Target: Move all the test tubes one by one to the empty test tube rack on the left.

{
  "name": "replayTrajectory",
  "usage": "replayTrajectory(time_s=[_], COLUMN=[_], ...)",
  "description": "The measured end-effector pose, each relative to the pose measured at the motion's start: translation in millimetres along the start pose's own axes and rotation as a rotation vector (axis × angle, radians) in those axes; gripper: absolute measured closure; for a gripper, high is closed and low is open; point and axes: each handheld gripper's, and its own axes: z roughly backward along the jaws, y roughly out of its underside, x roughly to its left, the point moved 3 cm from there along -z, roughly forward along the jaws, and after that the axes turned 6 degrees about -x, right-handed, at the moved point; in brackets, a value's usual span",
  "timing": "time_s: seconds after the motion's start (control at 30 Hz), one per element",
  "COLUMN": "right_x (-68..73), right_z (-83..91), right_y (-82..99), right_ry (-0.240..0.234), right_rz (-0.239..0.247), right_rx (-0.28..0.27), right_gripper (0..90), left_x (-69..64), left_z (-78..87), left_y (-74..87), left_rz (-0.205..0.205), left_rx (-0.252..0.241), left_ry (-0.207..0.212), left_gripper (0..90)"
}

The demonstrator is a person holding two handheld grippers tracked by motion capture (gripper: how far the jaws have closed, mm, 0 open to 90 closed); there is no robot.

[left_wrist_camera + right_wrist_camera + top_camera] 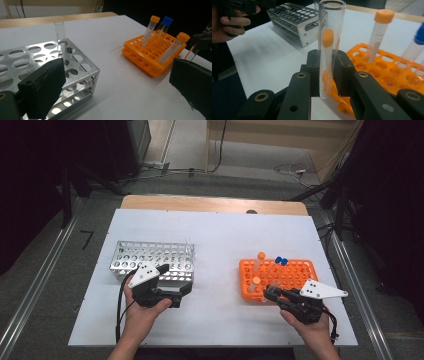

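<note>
My right gripper [327, 75] is shut on a clear open-topped glass tube [328, 47], holding it upright just off the near left corner of the orange tube rack [387, 75]. From above, this gripper [270, 294] sits at that rack's [295, 272] front edge. The rack holds two orange-capped tubes [150, 27] [175, 47] and blue-capped ones [165, 25]. My left gripper [117, 87] is open with nothing between its jaws. It rests beside the front right corner of the metal rack [75, 65], where one clear tube [60, 32] stands at the far corner.
The racks sit on a white sheet [215, 240] over a wooden table [210, 202], with bare sheet between them. Dark stands and cables [295, 170] lie on the floor beyond the table.
</note>
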Motion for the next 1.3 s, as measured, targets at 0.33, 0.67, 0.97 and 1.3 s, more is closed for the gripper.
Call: replayTrajectory(time_s=[0.33, 0.67, 0.97, 1.3], right_x=[19.7, 39.6, 49.4, 56.8], right_z=[-17.2, -38.7, -55.4, -67.6], right_y=[-0.1, 3.1, 8.7, 12.5], right_ry=[-0.071, -0.116, -0.133, -0.147], right_rz=[0.022, 0.05, 0.065, 0.082], right_rx=[0.024, 0.06, 0.091, 0.113], right_gripper=[74.1, 74.1, 74.1, 74.1], left_x=[-12.7, -30.4, -51.1, -73.9], left_z=[-5.5, -15.0, -25.9, -36.3], left_y=[-1.2, 0.1, 3.6, 6.7], left_rz=[-0.009, -0.016, -0.02, -0.035], left_rx=[0.004, 0.016, 0.03, 0.034], left_ry=[0.038, 0.095, 0.182, 0.295], left_gripper=[0.6, 2.0, 6.0, 28.6])
